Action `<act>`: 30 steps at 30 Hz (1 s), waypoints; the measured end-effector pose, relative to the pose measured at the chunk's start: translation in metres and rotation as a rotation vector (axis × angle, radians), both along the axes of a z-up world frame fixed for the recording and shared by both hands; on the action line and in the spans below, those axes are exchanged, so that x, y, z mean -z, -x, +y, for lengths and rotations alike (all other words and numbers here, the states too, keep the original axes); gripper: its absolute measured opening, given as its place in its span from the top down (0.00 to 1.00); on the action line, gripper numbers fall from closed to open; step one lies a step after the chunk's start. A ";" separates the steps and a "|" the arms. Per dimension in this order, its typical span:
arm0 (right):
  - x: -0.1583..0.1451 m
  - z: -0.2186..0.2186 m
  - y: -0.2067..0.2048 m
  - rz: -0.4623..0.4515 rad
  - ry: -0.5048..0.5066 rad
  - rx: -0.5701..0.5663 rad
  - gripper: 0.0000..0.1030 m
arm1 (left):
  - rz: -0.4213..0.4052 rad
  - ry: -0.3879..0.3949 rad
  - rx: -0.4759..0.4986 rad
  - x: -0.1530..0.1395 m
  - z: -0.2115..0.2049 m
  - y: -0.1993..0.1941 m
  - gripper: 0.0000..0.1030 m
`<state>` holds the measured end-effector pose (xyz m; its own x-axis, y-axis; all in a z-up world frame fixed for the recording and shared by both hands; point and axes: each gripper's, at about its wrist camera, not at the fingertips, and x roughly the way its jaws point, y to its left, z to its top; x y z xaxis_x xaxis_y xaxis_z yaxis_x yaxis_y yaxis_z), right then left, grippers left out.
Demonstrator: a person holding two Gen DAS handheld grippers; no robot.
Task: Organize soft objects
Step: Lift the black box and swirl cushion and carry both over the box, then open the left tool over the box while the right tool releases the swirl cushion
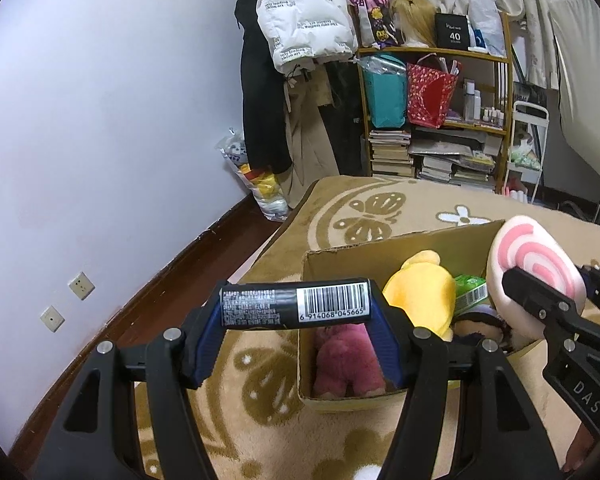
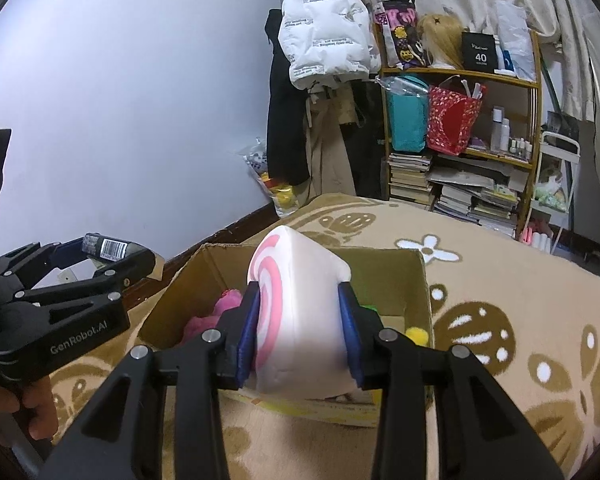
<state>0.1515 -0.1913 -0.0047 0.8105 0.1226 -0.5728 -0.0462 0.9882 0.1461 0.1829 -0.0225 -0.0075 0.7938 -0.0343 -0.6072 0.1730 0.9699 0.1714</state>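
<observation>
My left gripper [image 1: 296,312] is shut on a black tube with a barcode label [image 1: 294,303], held sideways above the near left corner of a cardboard box [image 1: 340,254]. It also shows in the right wrist view [image 2: 108,250]. My right gripper [image 2: 300,328] is shut on a white plush with a pink swirl [image 2: 296,300], held over the box [image 2: 418,280]; the plush also shows in the left wrist view [image 1: 536,260]. In the box lie a yellow plush [image 1: 420,292], a pink plush [image 1: 346,360] and a green pack [image 1: 470,290].
The box stands on a beige patterned rug [image 1: 380,208]. Behind it are a shelf [image 1: 432,52] with bags and stacked books, hanging clothes [image 1: 300,20], a plastic bag [image 1: 260,184] by the wall, and a white cart [image 1: 528,148] at the right.
</observation>
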 end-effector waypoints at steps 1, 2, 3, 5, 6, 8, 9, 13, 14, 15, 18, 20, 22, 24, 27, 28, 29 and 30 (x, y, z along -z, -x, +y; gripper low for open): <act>0.001 0.001 -0.002 0.001 0.003 -0.005 0.61 | 0.003 -0.008 0.002 0.003 -0.001 -0.001 0.38; 0.002 0.000 -0.003 0.002 0.005 -0.008 0.61 | 0.005 -0.018 0.005 0.004 -0.003 -0.003 0.38; 0.004 0.001 -0.004 0.004 0.004 -0.008 0.60 | 0.006 -0.022 0.008 0.005 -0.004 -0.003 0.38; 0.006 -0.001 -0.006 0.008 -0.002 -0.009 0.59 | 0.009 -0.024 0.015 0.007 -0.006 -0.006 0.38; 0.008 -0.001 -0.008 0.012 -0.004 -0.008 0.59 | 0.012 -0.024 0.018 0.008 -0.007 -0.007 0.38; 0.011 -0.002 -0.010 0.018 -0.008 -0.005 0.58 | 0.015 -0.034 0.024 0.011 -0.010 -0.010 0.38; 0.013 -0.003 -0.011 0.022 -0.012 -0.004 0.58 | 0.017 -0.041 0.026 0.012 -0.011 -0.011 0.38; 0.020 -0.006 -0.016 0.034 -0.030 0.002 0.55 | 0.036 -0.043 0.037 0.019 -0.014 -0.014 0.38; 0.022 -0.006 -0.017 0.039 -0.032 0.004 0.54 | 0.043 -0.044 0.038 0.021 -0.014 -0.015 0.38; 0.025 -0.007 -0.018 0.045 -0.033 0.006 0.54 | 0.044 -0.045 0.037 0.022 -0.015 -0.016 0.38; 0.030 -0.008 -0.020 0.060 -0.042 0.011 0.52 | 0.052 -0.043 0.034 0.024 -0.015 -0.019 0.37; 0.031 -0.009 -0.020 0.065 -0.047 0.013 0.52 | 0.060 -0.038 0.029 0.027 -0.014 -0.020 0.37; 0.034 -0.009 -0.020 0.073 -0.052 0.013 0.50 | 0.071 -0.034 0.026 0.029 -0.013 -0.021 0.37; 0.036 -0.008 -0.021 0.085 -0.051 0.008 0.48 | 0.074 -0.031 0.022 0.030 -0.012 -0.022 0.29; 0.035 -0.006 -0.020 0.077 -0.048 0.008 0.37 | 0.062 -0.043 -0.006 0.029 -0.011 -0.021 0.18; 0.034 -0.006 -0.019 0.071 -0.046 0.007 0.35 | 0.059 -0.047 -0.010 0.029 -0.010 -0.021 0.18; 0.033 -0.006 -0.018 0.066 -0.042 0.010 0.31 | 0.064 -0.048 -0.006 0.029 -0.010 -0.021 0.18; 0.032 -0.006 -0.017 0.063 -0.039 0.014 0.26 | 0.067 -0.049 -0.006 0.029 -0.010 -0.020 0.16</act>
